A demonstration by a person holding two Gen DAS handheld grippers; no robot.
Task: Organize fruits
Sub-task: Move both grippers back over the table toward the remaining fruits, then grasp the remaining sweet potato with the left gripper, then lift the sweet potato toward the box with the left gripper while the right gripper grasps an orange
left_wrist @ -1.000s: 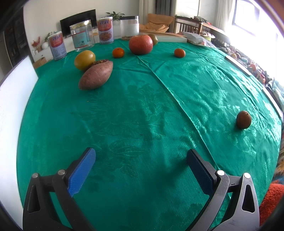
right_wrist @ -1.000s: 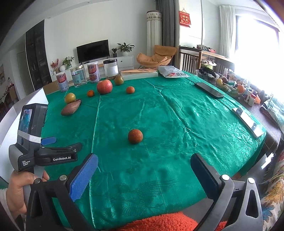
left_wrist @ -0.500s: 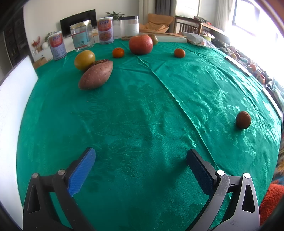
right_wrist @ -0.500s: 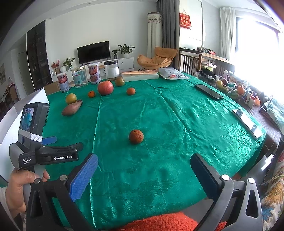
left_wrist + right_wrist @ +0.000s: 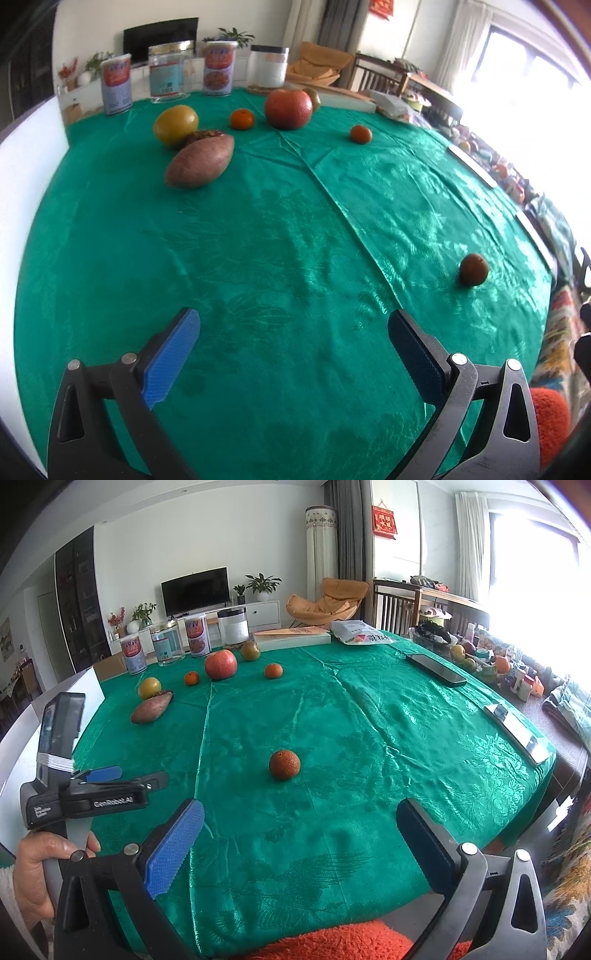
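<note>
Both grippers, left (image 5: 293, 332) and right (image 5: 300, 821), hang wide open with nothing in them, low over the near edge of the table (image 5: 369, 720), probably lining up a first grab. One orange (image 5: 284, 764) sits alone mid-table. The other fruits cluster far back by the sweet potato (image 5: 151, 708) and apple (image 5: 220, 664), likely the gathering spot.

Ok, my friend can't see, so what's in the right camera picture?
An open gripper hovers over a green table, aimed at a lone orange. More fruit and a sweet potato sit far back by some jars.
</note>
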